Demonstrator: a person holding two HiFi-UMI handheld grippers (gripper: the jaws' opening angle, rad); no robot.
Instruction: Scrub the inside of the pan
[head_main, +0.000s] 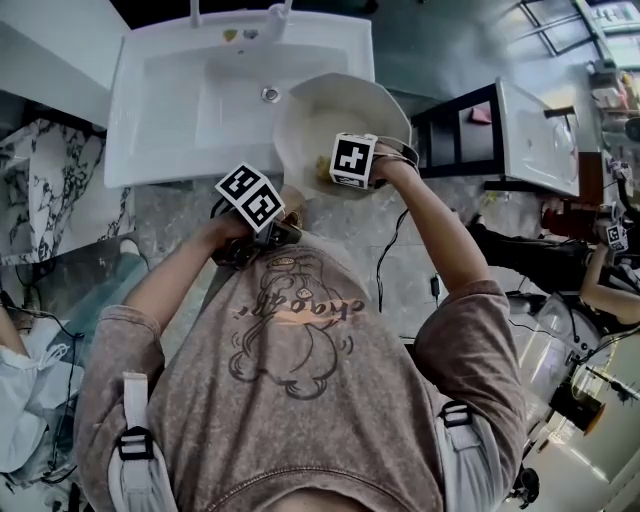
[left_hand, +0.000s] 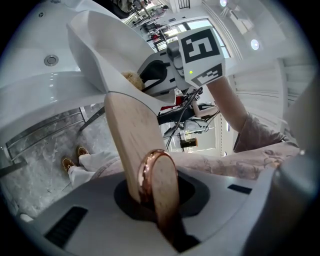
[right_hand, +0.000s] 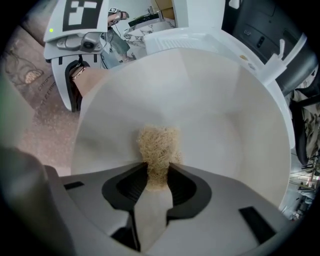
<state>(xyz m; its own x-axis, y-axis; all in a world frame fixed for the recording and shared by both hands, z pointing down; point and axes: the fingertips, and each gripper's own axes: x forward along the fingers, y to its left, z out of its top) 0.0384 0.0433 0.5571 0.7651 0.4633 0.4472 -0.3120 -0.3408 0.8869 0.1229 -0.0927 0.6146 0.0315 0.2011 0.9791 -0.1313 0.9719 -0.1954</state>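
A white pan (head_main: 330, 125) is held tilted over the front edge of the sink, its inside facing me. Its wooden handle (left_hand: 131, 137) with a copper ring runs into my left gripper (left_hand: 150, 192), which is shut on it. My right gripper (right_hand: 157, 175) is inside the pan (right_hand: 200, 115), shut on a tan fibrous scrubber (right_hand: 158, 147) that presses against the pan's inner wall. In the head view the right gripper (head_main: 345, 170) sits over the pan's near rim, and the left gripper (head_main: 262, 225) is just below and left of it.
A white sink (head_main: 190, 100) with a drain (head_main: 269, 94) and taps lies behind the pan. A dark-framed stand with a white top (head_main: 520, 135) is at the right. Marble floor (head_main: 190, 215) lies below; another person sits at the far right.
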